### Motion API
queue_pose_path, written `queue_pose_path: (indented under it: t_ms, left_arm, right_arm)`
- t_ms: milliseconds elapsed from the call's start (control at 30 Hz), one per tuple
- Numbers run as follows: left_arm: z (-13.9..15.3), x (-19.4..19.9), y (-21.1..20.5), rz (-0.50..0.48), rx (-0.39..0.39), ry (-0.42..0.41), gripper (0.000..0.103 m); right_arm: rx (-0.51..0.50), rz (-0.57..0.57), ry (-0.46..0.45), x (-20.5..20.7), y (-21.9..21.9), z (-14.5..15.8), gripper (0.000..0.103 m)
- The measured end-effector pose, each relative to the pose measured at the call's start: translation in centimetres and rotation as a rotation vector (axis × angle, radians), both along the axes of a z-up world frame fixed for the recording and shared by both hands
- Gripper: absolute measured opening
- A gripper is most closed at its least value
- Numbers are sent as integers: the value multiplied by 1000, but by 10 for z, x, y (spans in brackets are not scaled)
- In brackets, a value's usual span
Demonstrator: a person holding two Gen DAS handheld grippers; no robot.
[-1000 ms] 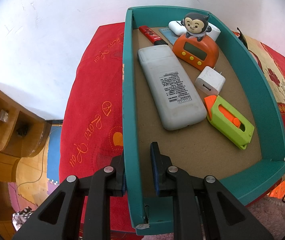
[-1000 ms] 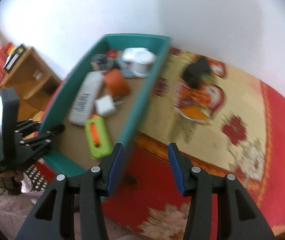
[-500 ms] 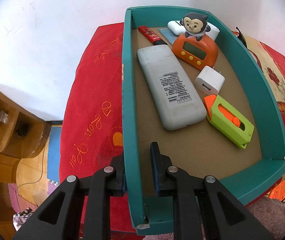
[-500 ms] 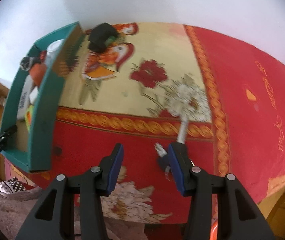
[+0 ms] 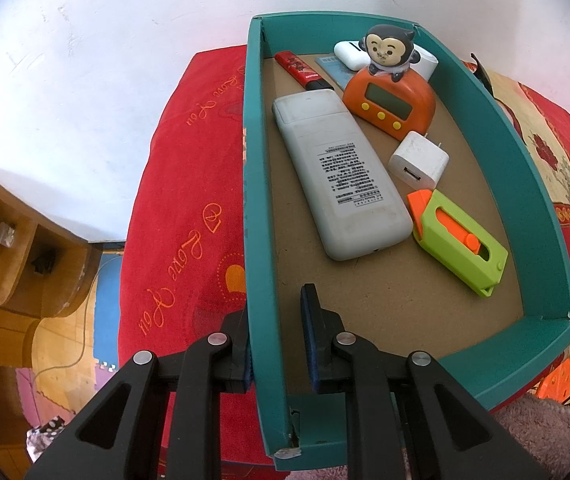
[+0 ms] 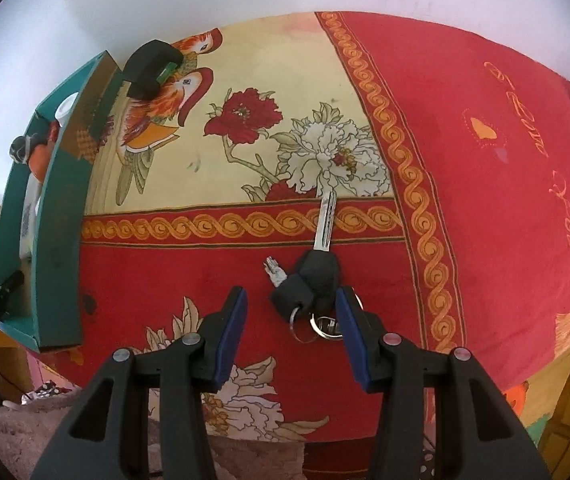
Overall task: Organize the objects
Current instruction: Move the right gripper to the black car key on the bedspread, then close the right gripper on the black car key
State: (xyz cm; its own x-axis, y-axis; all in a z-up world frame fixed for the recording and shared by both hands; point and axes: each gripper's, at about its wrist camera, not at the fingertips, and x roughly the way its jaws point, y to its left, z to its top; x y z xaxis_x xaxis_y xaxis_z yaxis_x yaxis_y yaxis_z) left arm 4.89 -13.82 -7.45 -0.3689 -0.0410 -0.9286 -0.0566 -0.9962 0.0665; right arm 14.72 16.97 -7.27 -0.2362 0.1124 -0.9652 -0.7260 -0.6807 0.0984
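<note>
The left claw point(image 5: 275, 330) was clenched on the near side wall of the teal tray point(image 5: 253, 184), one finger outside and one inside, steadying it. Ahead of that claw, inside the tray, lay a white remote point(image 5: 339, 178), a white charger point(image 5: 419, 160), a green and orange box cutter point(image 5: 459, 238), an orange monkey timer point(image 5: 389, 96), a red marker point(image 5: 301, 70) and a white case point(image 5: 349, 54) at the far end.

The right claw point(image 6: 291, 330) stood released, its blue pads spread wide over the red flowered cloth point(image 6: 465, 160) covering the bench. The black-headed keys point(image 6: 313, 280) lay between the fingertips, nearer the right one, their ring tucked just behind and the long blade pointing away from the claw. Far off to its left sat a black clip point(image 6: 149, 66) on the cloth, just beside the tray's far corner.

To my eye the step in hand was picking up the keys, the tray already well stocked. The next move seemed to call for settling lower around the black heads, then closing; a grip on the ring alone might let the bunch swing or slip. After that, a carry leftward over the tray wall.
</note>
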Motion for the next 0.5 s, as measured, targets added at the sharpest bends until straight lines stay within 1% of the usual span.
queue_pose_path:
  t_ms: [67,267,300,367,500]
  left_arm:
    - [0,0,0,0,0,0,19]
    - [0,-1,1,1,0,-1,19]
    - [0,-1,1,1,0,0,19]
    - [0,-1,1,1,0,0,19]
    - [0,-1,1,1,0,0,19]
  right_arm:
    - [5,9,-10,-1,-1,-2,46]
    - [8,2,2,0,-1,-3,45]
    - [15,5,-1,0,-2,-2,39]
    - [34,17,-10,-1,-4,-2,32]
    - [41,27,-2,0,-6,1,27]
